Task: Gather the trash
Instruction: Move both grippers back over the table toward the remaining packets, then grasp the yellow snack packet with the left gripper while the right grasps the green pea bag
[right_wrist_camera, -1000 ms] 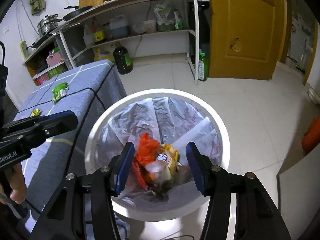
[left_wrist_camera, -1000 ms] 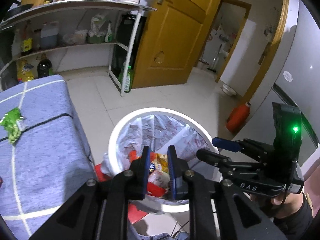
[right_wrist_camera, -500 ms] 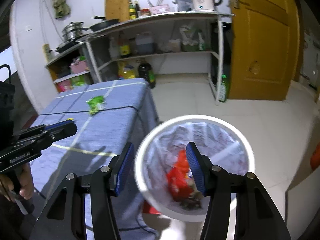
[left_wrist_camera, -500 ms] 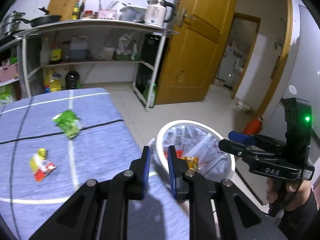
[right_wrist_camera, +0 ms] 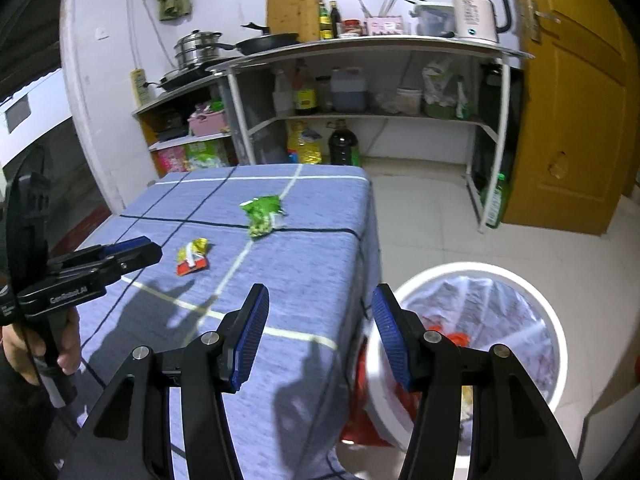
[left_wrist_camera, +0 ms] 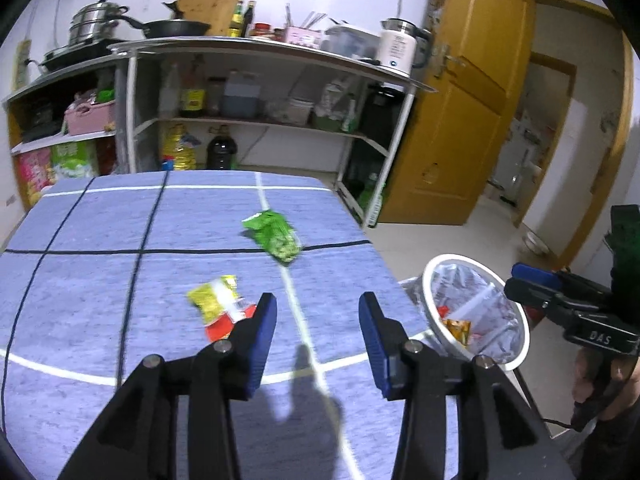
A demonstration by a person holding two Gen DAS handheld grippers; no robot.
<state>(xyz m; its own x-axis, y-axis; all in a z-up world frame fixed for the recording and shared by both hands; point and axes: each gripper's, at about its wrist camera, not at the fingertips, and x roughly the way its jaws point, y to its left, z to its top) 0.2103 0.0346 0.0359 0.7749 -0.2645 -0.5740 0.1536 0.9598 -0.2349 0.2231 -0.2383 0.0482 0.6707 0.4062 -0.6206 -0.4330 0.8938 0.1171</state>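
Observation:
Two pieces of trash lie on the blue-grey tablecloth [left_wrist_camera: 100,280]: a green snack bag [left_wrist_camera: 276,234] [right_wrist_camera: 262,212] and a yellow and red wrapper [left_wrist_camera: 222,306] [right_wrist_camera: 192,258]. My left gripper [left_wrist_camera: 316,320] hovers over the cloth just right of the wrapper, its jaws opening with nothing between them. My right gripper [right_wrist_camera: 318,320] hangs open and empty over the table's right edge. The white lined trash bin [left_wrist_camera: 476,312] [right_wrist_camera: 472,336] stands on the floor right of the table, with wrappers inside.
A metal shelf rack [right_wrist_camera: 360,80] with bottles, pots and a kettle [right_wrist_camera: 478,12] lines the back wall. A yellow door [left_wrist_camera: 460,120] stands at the right. White floor tiles [right_wrist_camera: 420,208] lie between table, rack and bin.
Both grippers swung from above the bin to over the table. The left gripper's jaws, nearly shut before, now stand apart. The wrappers on the cloth came into full view.

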